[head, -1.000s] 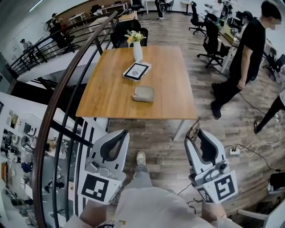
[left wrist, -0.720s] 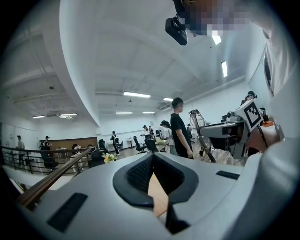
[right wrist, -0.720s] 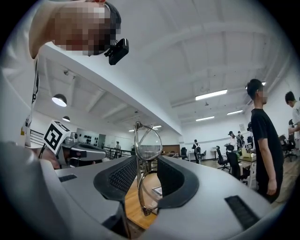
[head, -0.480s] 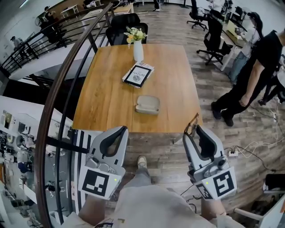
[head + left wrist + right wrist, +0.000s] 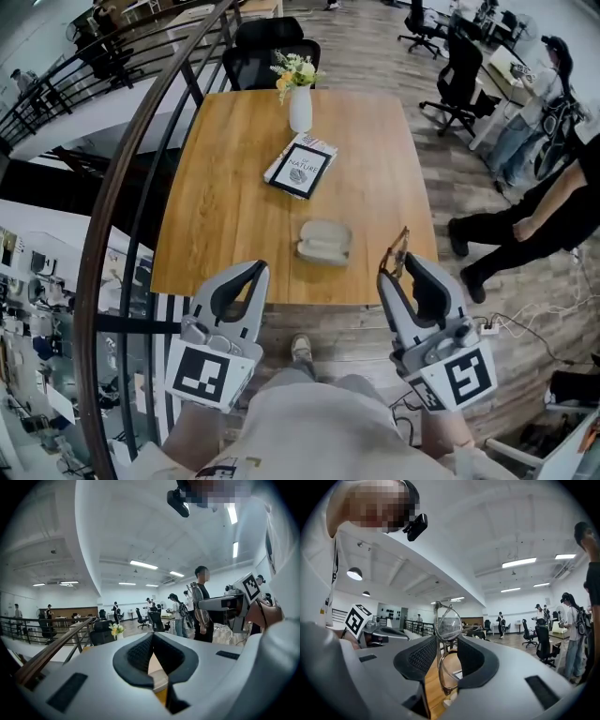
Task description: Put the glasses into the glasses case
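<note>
A grey oval glasses case [image 5: 324,241] lies shut on the wooden table [image 5: 225,206], near its front edge. Both grippers hang in front of that edge, short of the case. My right gripper [image 5: 398,268] is shut on a pair of thin-framed glasses [image 5: 401,247], which stand on end between its pads; the right gripper view shows one lens above the jaws [image 5: 447,623] and one below. My left gripper [image 5: 255,270] is shut with nothing between its pads [image 5: 140,651].
A book [image 5: 301,169] and a white vase of flowers [image 5: 300,105] sit further back on the table. Black chairs [image 5: 272,42] stand at its far end. A curved dark railing [image 5: 122,234] runs on the left. A person [image 5: 544,216] walks on the right.
The table and case have come nearer in the head view; both grippers now reach almost to its front edge. The glasses stay held in the right gripper. The person at right has moved.
</note>
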The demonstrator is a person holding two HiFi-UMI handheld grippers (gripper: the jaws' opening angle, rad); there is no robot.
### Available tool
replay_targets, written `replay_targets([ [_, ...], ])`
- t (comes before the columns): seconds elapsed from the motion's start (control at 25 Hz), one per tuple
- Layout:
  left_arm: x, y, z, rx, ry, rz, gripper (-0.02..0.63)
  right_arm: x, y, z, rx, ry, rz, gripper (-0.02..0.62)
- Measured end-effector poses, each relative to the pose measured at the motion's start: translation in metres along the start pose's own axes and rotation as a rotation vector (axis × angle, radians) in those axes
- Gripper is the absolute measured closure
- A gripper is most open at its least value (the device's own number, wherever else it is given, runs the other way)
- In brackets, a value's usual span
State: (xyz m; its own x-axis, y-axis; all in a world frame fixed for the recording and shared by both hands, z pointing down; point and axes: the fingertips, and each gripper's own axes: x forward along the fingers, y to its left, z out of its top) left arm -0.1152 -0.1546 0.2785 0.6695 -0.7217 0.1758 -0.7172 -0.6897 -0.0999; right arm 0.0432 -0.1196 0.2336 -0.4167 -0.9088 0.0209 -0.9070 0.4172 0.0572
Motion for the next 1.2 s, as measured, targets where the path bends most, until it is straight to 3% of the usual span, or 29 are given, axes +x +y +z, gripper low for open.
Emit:
replay_targets([
  [0.36,0.034,0.008,-0.003,-0.001,0.020,0.016,0.589,0.025,-0.033,-0.003,0.007,0.006,0.019,0.436],
  [0.56,0.057,-0.002,0.000,0.022,0.003,0.075,0.589,0.027,-0.063,-0.011,-0.007,0.016,0.088,0.436],
  [0.76,0.080,-0.025,0.012,-0.001,0.023,0.069,0.589,0.028,-0.089,-0.012,-0.030,0.029,0.114,0.436],
  [0.88,0.089,-0.027,0.011,0.028,0.014,0.074,0.589,0.033,-0.103,-0.018,-0.067,0.052,0.130,0.436],
  [1.2,0.105,-0.022,0.001,-0.030,0.096,0.097,0.589,0.070,-0.117,-0.052,-0.098,0.125,0.178,0.440],
])
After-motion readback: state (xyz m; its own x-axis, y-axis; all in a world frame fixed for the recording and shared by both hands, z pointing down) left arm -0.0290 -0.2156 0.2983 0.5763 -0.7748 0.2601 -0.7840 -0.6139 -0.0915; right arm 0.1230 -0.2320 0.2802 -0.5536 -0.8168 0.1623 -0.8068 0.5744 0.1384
